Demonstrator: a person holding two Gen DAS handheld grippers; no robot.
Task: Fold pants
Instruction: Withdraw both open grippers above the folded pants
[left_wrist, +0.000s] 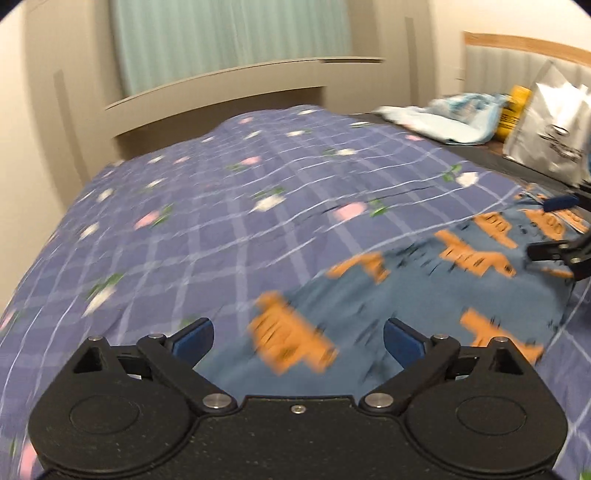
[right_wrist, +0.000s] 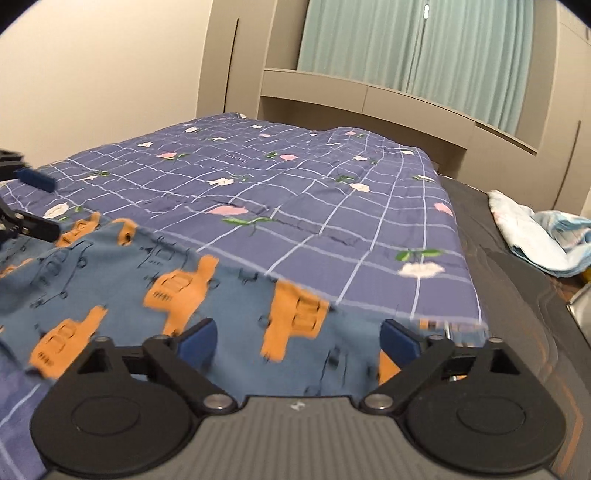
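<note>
The blue pants (left_wrist: 369, 306) with an orange print lie spread on the bed, at the lower right of the left wrist view and the lower left of the right wrist view (right_wrist: 122, 295). My left gripper (left_wrist: 298, 338) is open and empty just above the pants. My right gripper (right_wrist: 298, 338) is open and empty over the pants' near edge. The right gripper also shows at the right edge of the left wrist view (left_wrist: 561, 229), open. The left gripper shows at the left edge of the right wrist view (right_wrist: 33, 203), open.
The bed has a purple checked floral cover (left_wrist: 221, 206). A light blue garment (right_wrist: 546, 240), a yellow container (left_wrist: 513, 110) and a silver bag (left_wrist: 554, 122) lie at the bed's right side. A beige headboard shelf (right_wrist: 369, 96) and green curtains (right_wrist: 424, 48) stand behind.
</note>
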